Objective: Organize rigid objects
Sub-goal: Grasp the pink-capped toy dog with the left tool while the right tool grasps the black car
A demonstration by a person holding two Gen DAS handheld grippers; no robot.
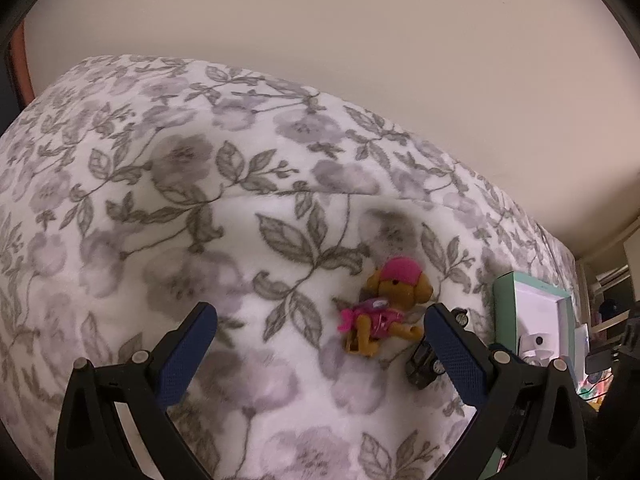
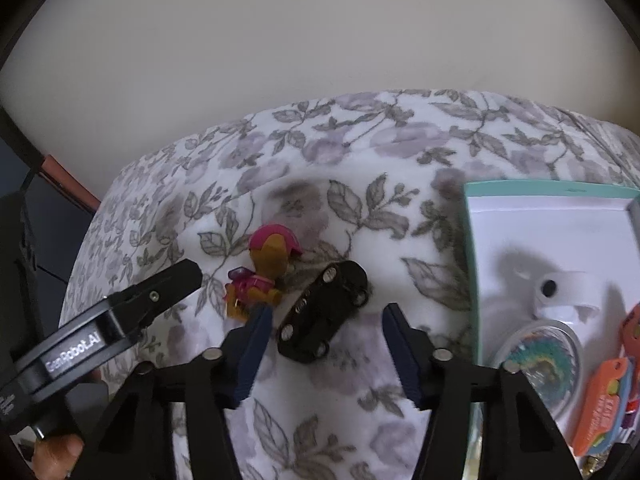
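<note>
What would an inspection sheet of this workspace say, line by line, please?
Surface: floral blanket over a bed, wrinkled.
Job's things: toy dog with pink cap and black toy car upside down, both loose on the blanket; box with teal rim holds a white camera and other small items.
Clutter: nothing seen.
Grippers: left gripper open, empty; right gripper open, its fingers on either side of the car, no contact.
Cables: nothing seen.
Surroundings: plain wall.

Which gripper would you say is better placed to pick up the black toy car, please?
Right. The right gripper is open with the car lying straight ahead between its fingers; the left gripper faces the dog figure.
</note>
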